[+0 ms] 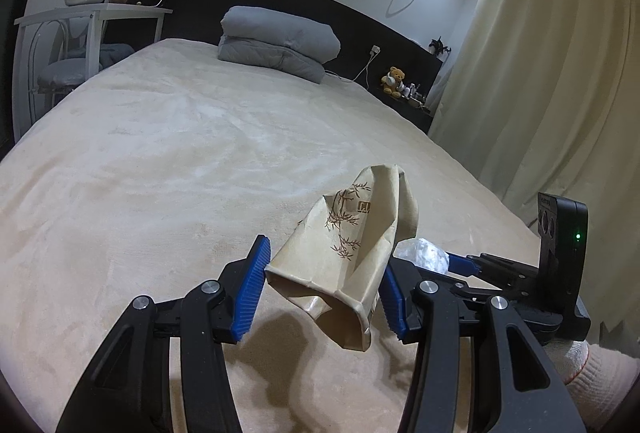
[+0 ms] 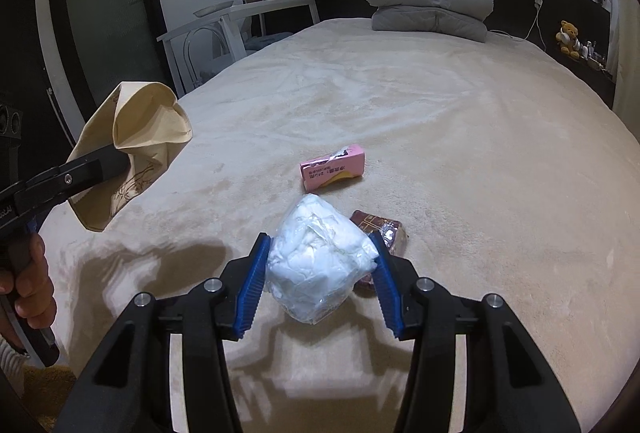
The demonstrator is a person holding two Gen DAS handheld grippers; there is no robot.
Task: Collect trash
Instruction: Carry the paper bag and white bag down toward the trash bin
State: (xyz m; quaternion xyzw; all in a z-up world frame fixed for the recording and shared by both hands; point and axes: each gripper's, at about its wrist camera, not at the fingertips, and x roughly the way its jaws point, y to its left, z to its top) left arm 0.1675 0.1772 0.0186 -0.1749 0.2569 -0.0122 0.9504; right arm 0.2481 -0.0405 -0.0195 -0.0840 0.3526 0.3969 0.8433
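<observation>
My left gripper [image 1: 322,291]: black linkage arms w/ silver pivot screws, ribbed blue pads [image 1: 251,291]. Right gripper [image 2: 318,283] looks identical, plus a black box w/ green LED. Bare-skinned left hand [image 2: 30,279], white knit cuff.

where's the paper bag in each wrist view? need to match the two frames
Left wrist: paper bag at lower centre, held between the left gripper's blue fingers, raised above the bed.
Right wrist: paper bag at the left edge, held up by the left gripper, its open mouth toward the camera.
Shared landmark: the folded grey duvet at the head of the bed.
</observation>
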